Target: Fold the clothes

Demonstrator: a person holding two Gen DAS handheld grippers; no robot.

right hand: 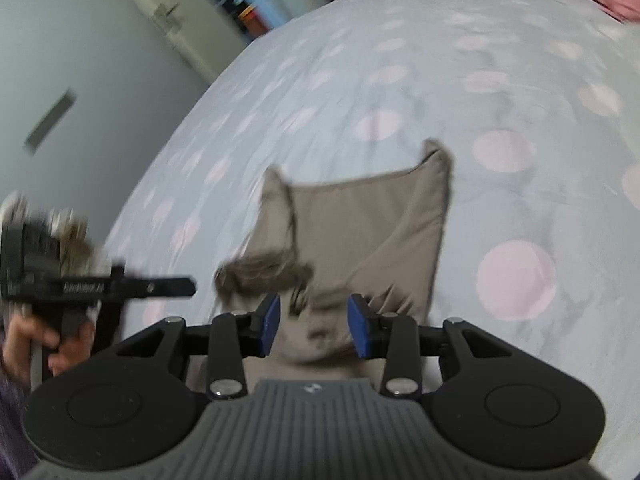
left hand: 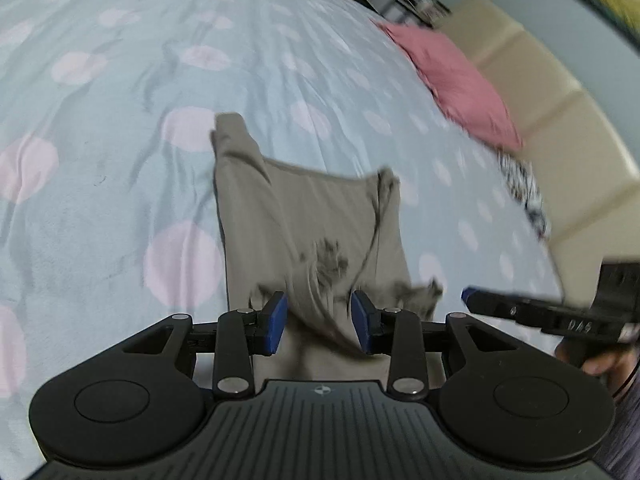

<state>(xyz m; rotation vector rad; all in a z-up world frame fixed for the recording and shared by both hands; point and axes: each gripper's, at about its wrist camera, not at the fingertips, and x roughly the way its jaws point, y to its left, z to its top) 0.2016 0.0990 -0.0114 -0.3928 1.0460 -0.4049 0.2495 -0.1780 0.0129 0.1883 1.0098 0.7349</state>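
We are looking along two hand-held grippers over a bed (left hand: 100,208) covered in a pale blue sheet with pink dots. A grey-brown shirt (left hand: 304,216) is lying on the sheet, partly folded into a long strip running away from us, its near end bunched up under the grippers. Our left gripper (left hand: 319,322) is standing with its blue pads apart, cloth rising between them but not pinched. Our right gripper (right hand: 313,326) is also spread wide over the rumpled near edge of the shirt (right hand: 360,224); the blur makes it hard to tell whether any cloth is touching its pads. A hand (right hand: 48,344) is gripping the left tool's handle. A pink pillow (left hand: 456,80) is lying at the far right of the bed, well apart from the shirt.
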